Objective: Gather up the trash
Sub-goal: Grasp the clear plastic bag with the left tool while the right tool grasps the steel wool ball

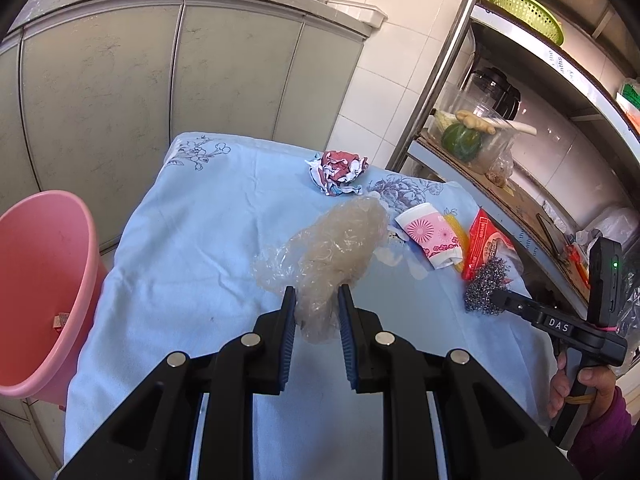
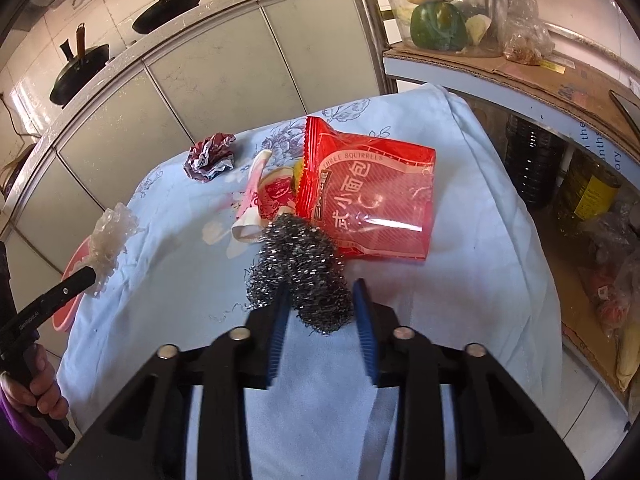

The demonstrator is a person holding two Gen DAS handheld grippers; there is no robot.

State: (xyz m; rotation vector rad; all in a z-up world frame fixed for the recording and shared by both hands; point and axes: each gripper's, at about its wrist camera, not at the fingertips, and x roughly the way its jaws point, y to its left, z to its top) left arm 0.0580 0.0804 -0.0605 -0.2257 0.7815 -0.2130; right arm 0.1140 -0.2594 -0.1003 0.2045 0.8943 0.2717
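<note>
Standing at the far left, beside the cloth-covered table (image 1: 192,248), the pink bin (image 1: 36,280) is tilted with its mouth toward the table, one small scrap visible inside. Next, the left gripper (image 1: 317,295) is clenched on the near end of a crumpled clear plastic bag (image 1: 336,248); the bag's long axis runs away from the jaws, its free end pointing toward the crumpled paper ball (image 1: 338,170) at the table's far edge. Further right lie a flattened pink-patterned paper cup (image 1: 430,238) and a red snack wrapper (image 2: 368,196), its long axis aslant. At the right, the right gripper (image 2: 320,288) has its jaws closed against the steel-wool scourer (image 2: 298,270), which sits just touching the wrapper. Judgement: the pick-up step is in hand for both items; the next move calls for carrying the bag leftward over the bin's mouth and releasing it there.
</note>
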